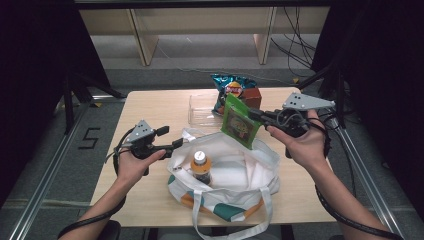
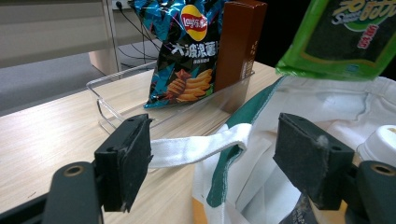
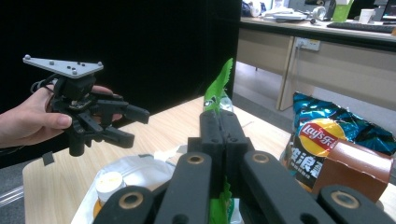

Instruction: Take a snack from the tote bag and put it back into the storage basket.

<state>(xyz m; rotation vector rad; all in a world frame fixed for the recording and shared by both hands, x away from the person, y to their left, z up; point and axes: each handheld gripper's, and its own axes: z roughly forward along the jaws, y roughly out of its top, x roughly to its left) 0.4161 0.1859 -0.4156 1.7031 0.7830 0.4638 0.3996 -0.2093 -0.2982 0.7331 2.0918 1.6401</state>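
Green snack packet about to go in the tote

The right gripper (image 1: pixel 256 116) has its jaws clamped on the green snack packet (image 1: pixel 240 123), which hangs long side down right over the tote bag's (image 1: pixel 235 172) far rim; the left gripper (image 1: pixel 172 141) sits wide open at the bag's handle (image 2: pixel 198 147), probably not touching it.

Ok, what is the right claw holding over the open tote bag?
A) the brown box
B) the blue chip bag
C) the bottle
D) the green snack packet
D: the right claw is shut on the green snack packet, hanging above the tote bag, while the chip bag and brown box stand in the clear tray.
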